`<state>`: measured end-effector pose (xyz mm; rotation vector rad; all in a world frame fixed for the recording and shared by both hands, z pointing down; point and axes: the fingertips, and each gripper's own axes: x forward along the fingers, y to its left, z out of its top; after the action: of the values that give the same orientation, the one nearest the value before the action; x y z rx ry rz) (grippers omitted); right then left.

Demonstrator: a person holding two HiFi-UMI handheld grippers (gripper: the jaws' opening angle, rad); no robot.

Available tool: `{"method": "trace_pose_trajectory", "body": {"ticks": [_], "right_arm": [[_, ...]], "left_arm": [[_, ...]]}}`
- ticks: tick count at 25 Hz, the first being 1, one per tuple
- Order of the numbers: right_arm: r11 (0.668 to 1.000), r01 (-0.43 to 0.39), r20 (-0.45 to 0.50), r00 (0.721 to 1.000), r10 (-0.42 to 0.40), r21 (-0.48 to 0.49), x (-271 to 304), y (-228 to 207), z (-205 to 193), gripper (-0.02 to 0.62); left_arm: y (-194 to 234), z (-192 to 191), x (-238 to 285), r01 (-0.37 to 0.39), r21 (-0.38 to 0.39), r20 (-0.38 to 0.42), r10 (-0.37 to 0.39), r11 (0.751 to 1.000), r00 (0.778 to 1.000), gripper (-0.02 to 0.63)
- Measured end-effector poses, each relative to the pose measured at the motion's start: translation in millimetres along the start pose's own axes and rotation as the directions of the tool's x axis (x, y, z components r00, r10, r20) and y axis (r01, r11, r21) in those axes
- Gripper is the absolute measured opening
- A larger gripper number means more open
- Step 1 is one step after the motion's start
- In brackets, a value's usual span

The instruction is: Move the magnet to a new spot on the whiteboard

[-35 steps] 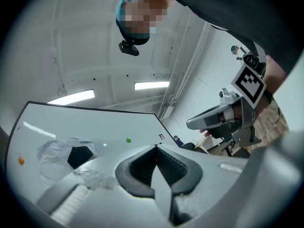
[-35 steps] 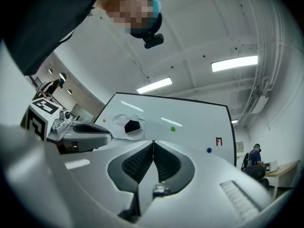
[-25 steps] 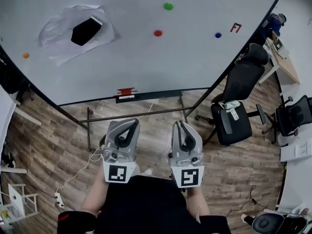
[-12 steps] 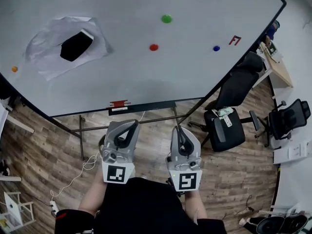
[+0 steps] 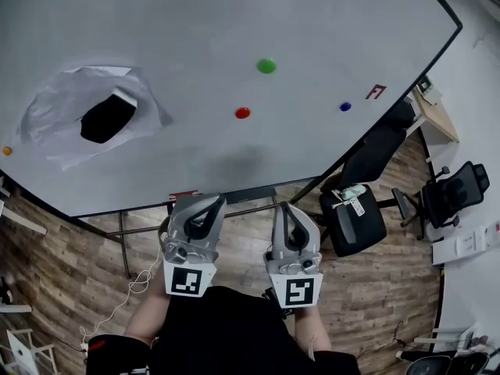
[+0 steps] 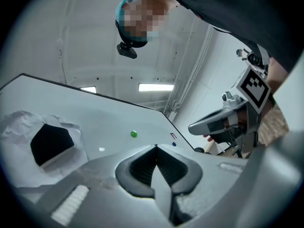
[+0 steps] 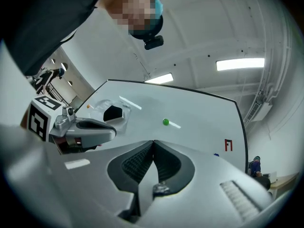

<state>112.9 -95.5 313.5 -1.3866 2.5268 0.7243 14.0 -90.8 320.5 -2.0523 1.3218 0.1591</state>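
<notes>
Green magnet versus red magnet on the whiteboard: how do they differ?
Colour: the green magnet is bright green, the red magnet red.
Place: in the head view the green magnet sits higher on the whiteboard and slightly right; the red magnet is nearer the lower edge.
Size: the green magnet looks a touch larger than the red magnet.
Both are small round dots stuck flat on the board.

I hold both grippers side by side close in front of me, tilted upward, my left gripper (image 5: 209, 201) with jaws together and empty, my right gripper (image 5: 286, 206) just closing on nothing.
</notes>
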Motion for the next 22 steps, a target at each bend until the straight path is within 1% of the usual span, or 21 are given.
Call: {"method": "trace_pose_trajectory", "body": {"ticks": [7, 12, 17, 19, 22], "right_arm": [[0.998, 0.048, 0.017, 0.999, -0.048, -0.032, 41.0, -6.0, -5.2, -0.009], [0.995, 0.069, 0.039, 0.997, -0.066, -0.073, 68.6, -9.9, -1.1, -0.009], [0.986, 0.087, 0.075, 0.994, -0.077, -0.142, 89.6, -15.4, 11.4, -0.009], [0.985, 0.088, 0.083, 0.994, -0.076, -0.148, 94.9, -18.6, 16.8, -0.009], [0.986, 0.067, 0.104, 0.993, -0.051, -0.152, 105.2, -21.5, 25.7, -0.009]], "left_arm": [[26.3, -11.9, 19.4, 0.035, -0.001, 0.05, -0.035, 0.999, 0.998, 0.002], [40.7, -27.1, 26.7, 0.066, -0.027, 0.049, -0.065, 0.997, 0.997, 0.002], [48.7, -33.7, 32.4, 0.084, -0.019, 0.066, -0.083, 0.996, 0.994, 0.002], [50.9, -32.9, 34.8, 0.087, -0.017, 0.07, -0.085, 0.996, 0.994, 0.002], [56.9, -31.6, 38.1, 0.081, -0.012, 0.072, -0.08, 0.997, 0.994, 0.002]]}}
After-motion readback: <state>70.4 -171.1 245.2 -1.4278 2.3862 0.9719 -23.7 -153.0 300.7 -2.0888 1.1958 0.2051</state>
